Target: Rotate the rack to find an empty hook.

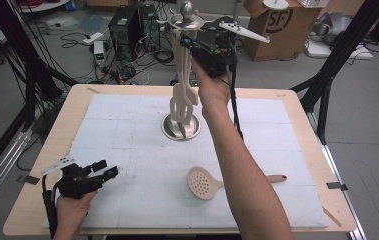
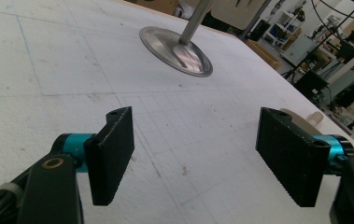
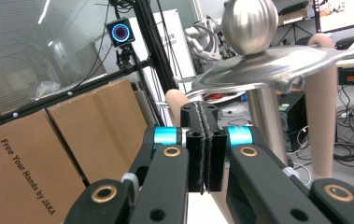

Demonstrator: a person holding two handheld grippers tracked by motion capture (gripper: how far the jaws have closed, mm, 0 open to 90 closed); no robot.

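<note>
High view: "SF" logo readable on brown cardboard box (image 1: 277, 25) on floor behind tabletop (image 1: 37, 170). Steel utensil stand (image 1: 181, 127) near middle of white foam mat (image 1: 127, 150), round base, upright post, disc top with ball knob. Cream slotted spatula (image 1: 182, 102) hanging from stand's top, head down by base. Right hand-held gripper (image 1: 189, 42) raised at spatula's handle, up beside top disc; pinch itself too small to read here. Cream perforated skimmer (image 1: 202, 182) with wooden handle flat on mat, right of centre, near front, apart from stand. Left hand-held gripper (image 1: 104, 171) low over mat's front left corner, jaws spread, nothing between.

Left gripper view: no writing legible. Left hand-held gripper (image 2: 193, 156) wide open, empty, black ribbed pads, cyan collars, just above mat. Stand base (image 2: 177, 49) ahead, well apart. Wooden handle end (image 2: 312, 119) peeking behind far-side jaw.

Right gripper view: "Free Your Hands by JAKA" printed on cardboard box (image 3: 20, 172) at left. Right hand-held gripper (image 3: 205, 149) jaws pressed nearly flush, thin seam between pads; cream handle (image 3: 177, 105) right behind them, running down between arms; actual clamp on it cannot tell. Steel disc and ball knob (image 3: 249, 25) just above and right. Second pale handle (image 3: 322, 107) hanging at right.
</note>
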